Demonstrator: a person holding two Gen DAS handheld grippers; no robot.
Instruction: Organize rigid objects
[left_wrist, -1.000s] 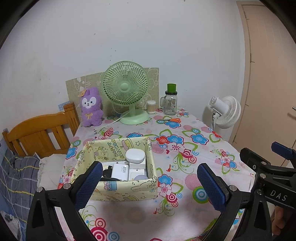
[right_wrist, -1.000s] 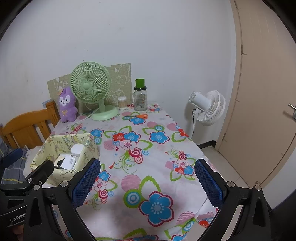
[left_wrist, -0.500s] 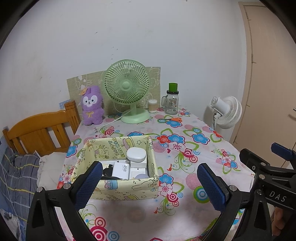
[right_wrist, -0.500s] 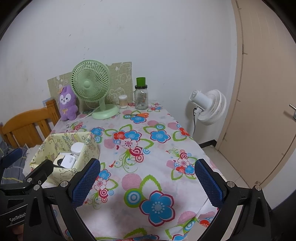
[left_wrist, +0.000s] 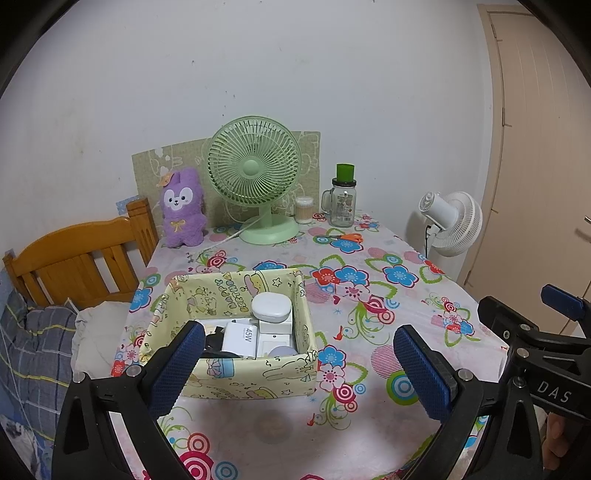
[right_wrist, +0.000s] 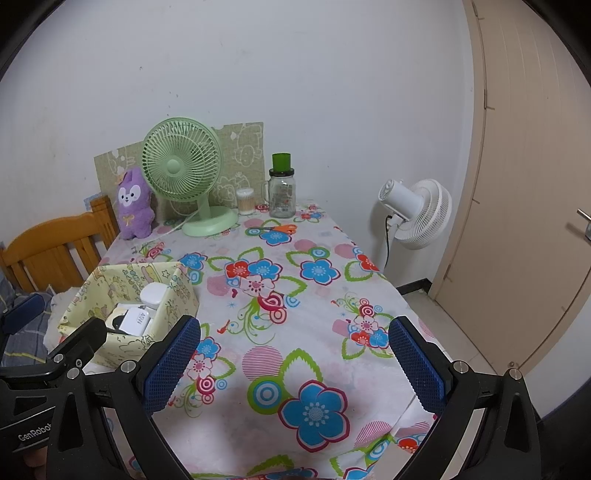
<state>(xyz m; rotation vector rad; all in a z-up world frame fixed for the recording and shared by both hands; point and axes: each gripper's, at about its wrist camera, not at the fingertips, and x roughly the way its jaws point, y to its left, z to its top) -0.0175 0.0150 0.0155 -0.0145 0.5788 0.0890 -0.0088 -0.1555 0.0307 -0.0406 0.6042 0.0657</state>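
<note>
A yellow patterned fabric box (left_wrist: 236, 380) sits on the flowered table at the near left; it also shows in the right wrist view (right_wrist: 173, 291). It holds a white rounded case (left_wrist: 272, 309), a white 45W charger (left_wrist: 240, 338), other white boxes and a black item. My left gripper (left_wrist: 299, 369) is open and empty, raised in front of the box. My right gripper (right_wrist: 293, 360) is open and empty, above the table's near right part, to the right of the box.
At the table's back stand a green desk fan (left_wrist: 256, 177), a purple plush (left_wrist: 183, 208), a cotton swab jar (left_wrist: 304, 209), a glass mug with green lid (left_wrist: 343, 199) and orange scissors (left_wrist: 345, 237). A wooden chair (left_wrist: 77, 258) is left, a white floor fan (right_wrist: 417, 214) and door right.
Both grippers have drawn back and risen slightly, so the box and table look a little farther. Both stay open and empty.
</note>
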